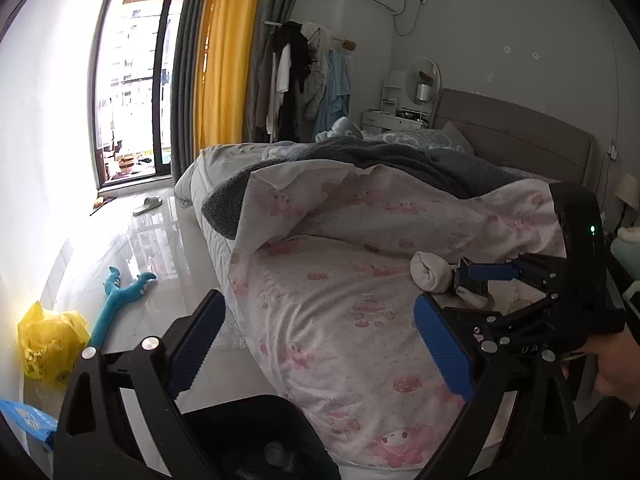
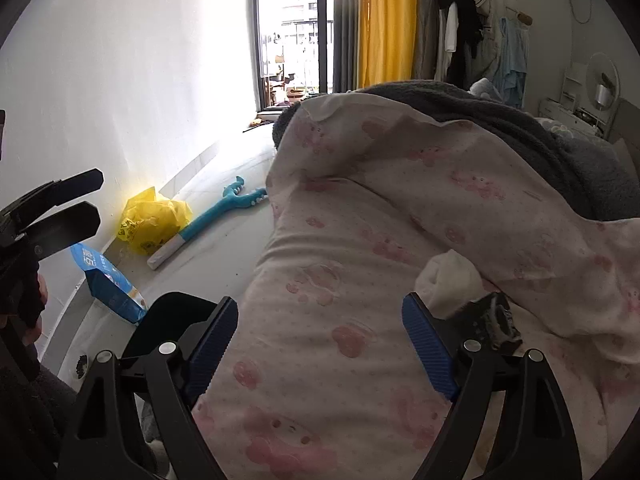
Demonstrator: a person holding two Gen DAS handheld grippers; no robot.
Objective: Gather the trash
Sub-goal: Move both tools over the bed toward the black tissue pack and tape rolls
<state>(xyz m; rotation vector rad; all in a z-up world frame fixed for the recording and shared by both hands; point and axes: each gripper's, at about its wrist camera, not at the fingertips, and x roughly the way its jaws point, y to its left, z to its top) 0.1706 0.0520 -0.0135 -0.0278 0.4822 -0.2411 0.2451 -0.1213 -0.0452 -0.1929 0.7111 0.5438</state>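
Note:
A crumpled white tissue wad (image 1: pixel 430 275) lies on the pink-patterned duvet (image 1: pixel 340 300); it also shows in the right wrist view (image 2: pixel 448 280). My right gripper (image 2: pixel 320 344) is open over the duvet, its right finger just below the wad; seen from the left wrist view (image 1: pixel 472 280) its tips sit beside the wad. My left gripper (image 1: pixel 316 344) is open and empty above a black trash bin (image 1: pixel 256 436). A yellow plastic bag (image 1: pixel 50 342) and a blue packet (image 1: pixel 26 420) lie on the floor by the wall, also in the right wrist view: bag (image 2: pixel 154 218), packet (image 2: pixel 108 280).
A teal toy (image 1: pixel 120 294) lies on the glossy tiled floor. A grey blanket (image 1: pixel 400 160) lies on the bed. A dark object (image 2: pixel 496 320) rests on the duvet beside the wad. A slipper (image 1: pixel 147 205) sits near the balcony door. Clothes hang at the back.

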